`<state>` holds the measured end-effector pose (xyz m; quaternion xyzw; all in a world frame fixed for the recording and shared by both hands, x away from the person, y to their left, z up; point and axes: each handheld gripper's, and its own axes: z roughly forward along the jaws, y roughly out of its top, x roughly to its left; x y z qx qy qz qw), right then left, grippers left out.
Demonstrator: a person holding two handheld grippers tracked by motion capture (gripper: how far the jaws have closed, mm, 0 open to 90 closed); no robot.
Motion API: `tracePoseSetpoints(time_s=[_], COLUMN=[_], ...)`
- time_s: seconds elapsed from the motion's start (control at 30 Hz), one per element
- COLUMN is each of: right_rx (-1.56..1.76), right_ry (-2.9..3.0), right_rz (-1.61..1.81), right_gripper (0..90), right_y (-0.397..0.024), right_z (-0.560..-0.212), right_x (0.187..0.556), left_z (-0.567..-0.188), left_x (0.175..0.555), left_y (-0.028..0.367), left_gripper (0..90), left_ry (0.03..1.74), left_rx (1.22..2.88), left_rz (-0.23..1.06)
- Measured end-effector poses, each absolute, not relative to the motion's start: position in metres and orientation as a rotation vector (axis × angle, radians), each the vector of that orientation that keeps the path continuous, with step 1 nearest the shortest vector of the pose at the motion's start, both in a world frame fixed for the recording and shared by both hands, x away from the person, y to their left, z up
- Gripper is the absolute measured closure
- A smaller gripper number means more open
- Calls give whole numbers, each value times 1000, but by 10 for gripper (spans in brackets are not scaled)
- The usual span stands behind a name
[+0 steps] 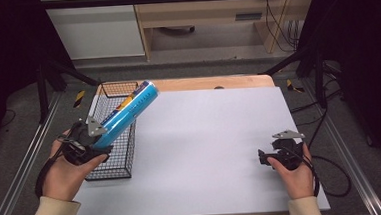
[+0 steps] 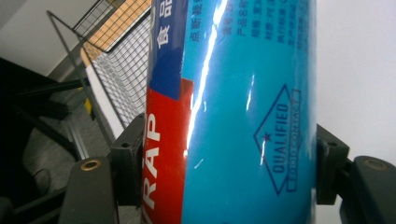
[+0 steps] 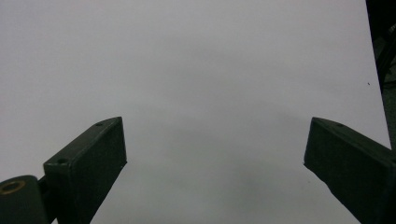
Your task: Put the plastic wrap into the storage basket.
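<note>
A: Left gripper [image 1: 94, 138]?
B: Jaws clamped on glossy blue cardboard wrap tube [image 1: 126, 113], tilted above the black wire basket [image 1: 113, 165] at the white table's [image 1: 206, 151] left edge.
A: Right gripper [image 1: 265, 158]?
B: Jaws apart, empty, low over the table.

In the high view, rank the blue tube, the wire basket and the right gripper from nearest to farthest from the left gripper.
1. Blue tube: clamped in the left gripper.
2. Wire basket: directly under it, at the table's left edge.
3. Right gripper: far across the table, jaws open.
</note>
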<state>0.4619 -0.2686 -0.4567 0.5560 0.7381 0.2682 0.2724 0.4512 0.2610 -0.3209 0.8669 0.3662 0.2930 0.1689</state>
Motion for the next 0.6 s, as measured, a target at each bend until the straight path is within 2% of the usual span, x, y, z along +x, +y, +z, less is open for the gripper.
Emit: tracePoseSetpoints(time_s=[0.6], right_rx=[1463], right_ry=[2014], right_rz=[747], right_gripper=[65], right_y=[-264], right_z=[-456], right_x=[463], left_z=[-331], left_x=[454], left_y=[268], left_gripper=[316], left_ry=[1228], left_rx=[2468], left_rz=[775])
